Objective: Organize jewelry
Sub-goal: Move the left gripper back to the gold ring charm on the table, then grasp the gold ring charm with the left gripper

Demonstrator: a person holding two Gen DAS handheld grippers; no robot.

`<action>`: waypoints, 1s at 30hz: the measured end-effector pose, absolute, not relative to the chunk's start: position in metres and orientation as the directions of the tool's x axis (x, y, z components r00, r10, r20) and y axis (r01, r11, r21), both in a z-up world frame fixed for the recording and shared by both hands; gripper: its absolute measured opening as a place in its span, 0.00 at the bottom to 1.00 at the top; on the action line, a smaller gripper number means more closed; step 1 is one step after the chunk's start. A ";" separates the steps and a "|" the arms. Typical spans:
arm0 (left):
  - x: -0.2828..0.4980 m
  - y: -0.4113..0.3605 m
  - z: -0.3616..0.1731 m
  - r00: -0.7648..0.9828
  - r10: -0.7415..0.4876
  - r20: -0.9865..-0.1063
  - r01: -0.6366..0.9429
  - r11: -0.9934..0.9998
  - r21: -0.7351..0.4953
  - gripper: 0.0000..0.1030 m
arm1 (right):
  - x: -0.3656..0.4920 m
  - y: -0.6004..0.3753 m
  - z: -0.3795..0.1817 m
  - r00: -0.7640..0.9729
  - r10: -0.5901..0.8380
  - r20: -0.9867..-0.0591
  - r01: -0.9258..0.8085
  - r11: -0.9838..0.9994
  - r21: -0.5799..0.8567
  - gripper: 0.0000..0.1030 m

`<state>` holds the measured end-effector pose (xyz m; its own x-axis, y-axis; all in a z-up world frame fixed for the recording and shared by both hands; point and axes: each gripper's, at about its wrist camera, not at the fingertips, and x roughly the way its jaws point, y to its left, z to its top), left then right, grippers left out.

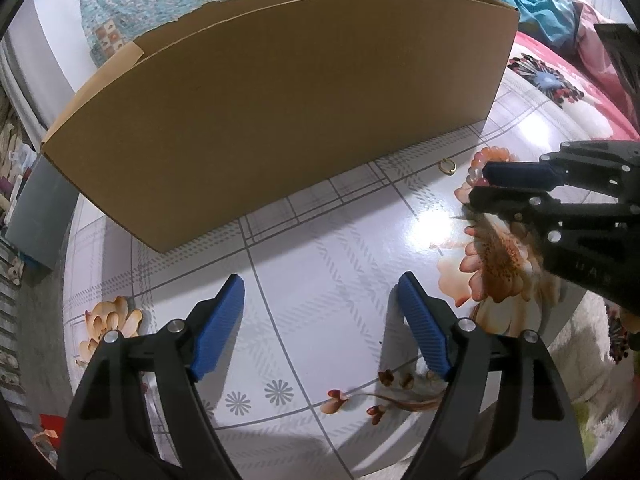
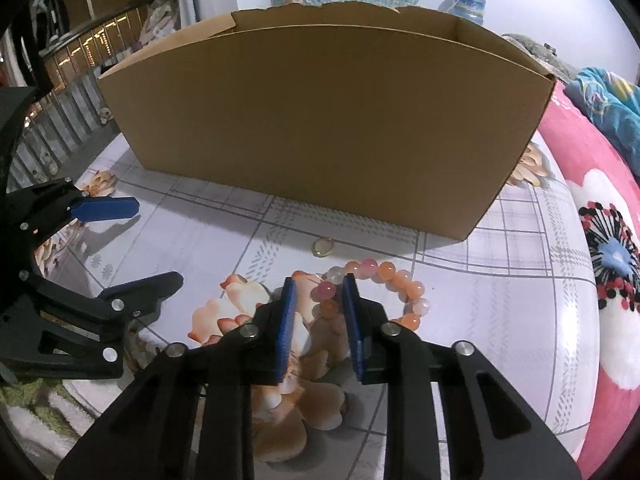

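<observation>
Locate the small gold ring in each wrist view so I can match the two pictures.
Left wrist view: the gold ring lies right of centre on the tablecloth, just below the cardboard box's front wall, left of the bead bracelet.
Right wrist view: the gold ring lies at centre, just under the box's front wall, above the bracelet.
Shared landmark: the cardboard box.

- The left tongs (image 1: 320, 320) tilt steeply downward with their blue pads (image 1: 218, 326) spread wide and nothing between them.
- The right tongs (image 2: 318, 322) also point steeply down; their jaws are narrow, the blue pads (image 2: 286, 330) standing on either side of one stretch of the bead bracelet (image 2: 384, 280), whether pressing on it cannot be told.
- Seen from the left wrist, the right tongs reach in from the right edge, black arms slanting leftward.
</observation>
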<state>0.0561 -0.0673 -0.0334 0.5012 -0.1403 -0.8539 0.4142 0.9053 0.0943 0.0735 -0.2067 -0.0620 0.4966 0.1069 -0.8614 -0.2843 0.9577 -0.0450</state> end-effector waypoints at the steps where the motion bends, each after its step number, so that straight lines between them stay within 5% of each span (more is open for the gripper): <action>1: 0.056 -0.066 -0.034 0.502 -0.141 -0.853 0.413 0.906 0.092 0.75 | 0.073 -0.210 -0.062 0.496 0.107 -0.861 -0.280 0.959 -0.042 0.17; 15: 0.051 -0.076 -0.030 0.532 -0.220 -0.817 0.474 0.878 0.072 0.75 | 0.068 -0.267 -0.058 0.537 0.151 -0.830 -0.125 0.987 0.098 0.14; 25: 0.057 -0.127 -0.021 0.485 -0.392 -0.782 0.636 0.772 0.008 0.37 | 0.067 -0.287 -0.064 0.559 0.264 -0.786 -0.147 0.965 0.219 0.14; 30: 0.071 -0.143 -0.025 0.463 -0.384 -0.799 0.655 0.756 0.017 0.30 | 0.068 -0.296 -0.067 0.562 0.309 -0.767 -0.159 0.951 0.266 0.13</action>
<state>0.0711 -0.1431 -0.0247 0.4631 -0.3835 -0.7991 0.6545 0.7559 0.0165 0.0676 -0.2958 -0.0667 0.5618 0.3093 -0.7673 -0.1594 0.9506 0.2665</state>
